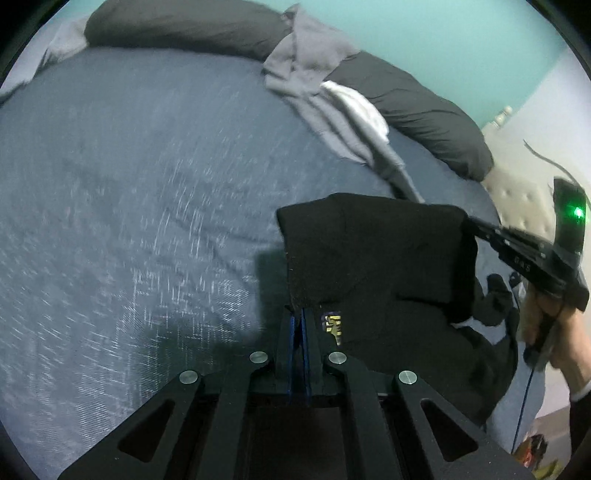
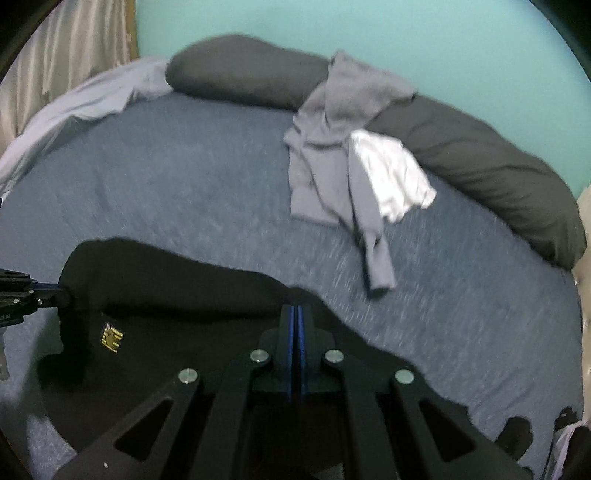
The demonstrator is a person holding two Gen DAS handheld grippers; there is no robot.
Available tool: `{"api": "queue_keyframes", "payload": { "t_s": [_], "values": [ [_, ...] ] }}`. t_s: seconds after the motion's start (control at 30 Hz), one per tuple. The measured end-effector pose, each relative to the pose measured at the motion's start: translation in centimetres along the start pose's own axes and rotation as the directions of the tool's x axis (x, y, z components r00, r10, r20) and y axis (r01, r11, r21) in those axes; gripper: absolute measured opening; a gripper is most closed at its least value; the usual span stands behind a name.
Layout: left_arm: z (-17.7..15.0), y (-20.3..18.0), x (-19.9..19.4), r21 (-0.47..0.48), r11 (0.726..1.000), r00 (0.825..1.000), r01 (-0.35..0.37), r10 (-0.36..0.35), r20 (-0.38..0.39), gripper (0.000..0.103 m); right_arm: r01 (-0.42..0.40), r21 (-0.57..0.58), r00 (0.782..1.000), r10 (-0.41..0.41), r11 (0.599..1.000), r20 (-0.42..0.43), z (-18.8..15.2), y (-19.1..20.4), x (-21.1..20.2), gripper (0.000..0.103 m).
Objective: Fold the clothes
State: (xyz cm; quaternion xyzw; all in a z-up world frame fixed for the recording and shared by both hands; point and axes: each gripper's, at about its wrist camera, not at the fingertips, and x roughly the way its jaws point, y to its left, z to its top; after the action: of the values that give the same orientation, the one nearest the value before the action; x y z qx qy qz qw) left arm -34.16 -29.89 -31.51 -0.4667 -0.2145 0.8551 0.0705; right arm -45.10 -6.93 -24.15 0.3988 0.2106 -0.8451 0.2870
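A black garment with a small yellow label is stretched between both grippers over the blue-grey bed cover. My left gripper is shut on its near-left edge. The right gripper, held by a person's hand, pinches the garment's right corner. In the right wrist view the right gripper is shut on the black garment along its upper edge, and the left gripper grips the cloth at the far left. The garment's lower part hangs folded under itself.
A crumpled grey garment and a white cloth lie toward the head of the bed, against two dark pillows. A pale sheet is bunched at the far left. A teal wall stands behind.
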Motion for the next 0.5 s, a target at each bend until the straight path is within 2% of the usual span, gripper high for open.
{"api": "queue_keyframes", "payload": {
  "t_s": [0.03,0.1,0.2,0.23,0.27,0.33,0.5],
  "values": [
    [-0.1,0.5,0.0,-0.016,1.0,1.0,0.006,-0.006,0.002,0.009,-0.01,0.019,1.0,0.011,1.0,-0.01,-0.2,-0.2,0.6,0.002],
    [-0.2,1.5,-0.5,-0.039,0.999,1.0,0.013,-0.012,0.008,0.029,-0.049,0.078,0.998,0.051,0.996,-0.027,-0.7,-0.7,1.8,0.004],
    [-0.7,2.4,-2.8,-0.045,0.999,0.999,0.031,-0.029,0.039,0.033,-0.077,0.137,0.997,0.078,0.988,-0.002,-1.4,-1.6,1.7,0.005],
    [-0.8,2.8,-3.6,-0.047,0.998,0.998,0.037,-0.035,0.05,0.035,-0.081,0.154,0.997,0.08,0.985,0.015,-1.6,-1.9,1.2,0.011],
    [-1.0,3.1,-4.4,-0.049,0.998,0.997,0.044,-0.041,0.062,0.038,-0.089,0.186,0.996,0.084,0.978,0.034,-2.0,-2.4,0.6,0.025],
    [-2.2,3.0,-5.7,-0.032,0.999,0.997,0.033,-0.031,0.068,0.038,-0.123,0.266,0.991,0.106,0.956,0.08,-3.0,-3.8,-1.1,0.035],
    [-5.6,2.0,-7.6,0.004,1.0,0.997,0.016,-0.017,0.073,0.038,-0.223,0.367,0.971,0.174,0.903,0.163,-7.3,-5.4,-5.4,0.042]
  ]
}}
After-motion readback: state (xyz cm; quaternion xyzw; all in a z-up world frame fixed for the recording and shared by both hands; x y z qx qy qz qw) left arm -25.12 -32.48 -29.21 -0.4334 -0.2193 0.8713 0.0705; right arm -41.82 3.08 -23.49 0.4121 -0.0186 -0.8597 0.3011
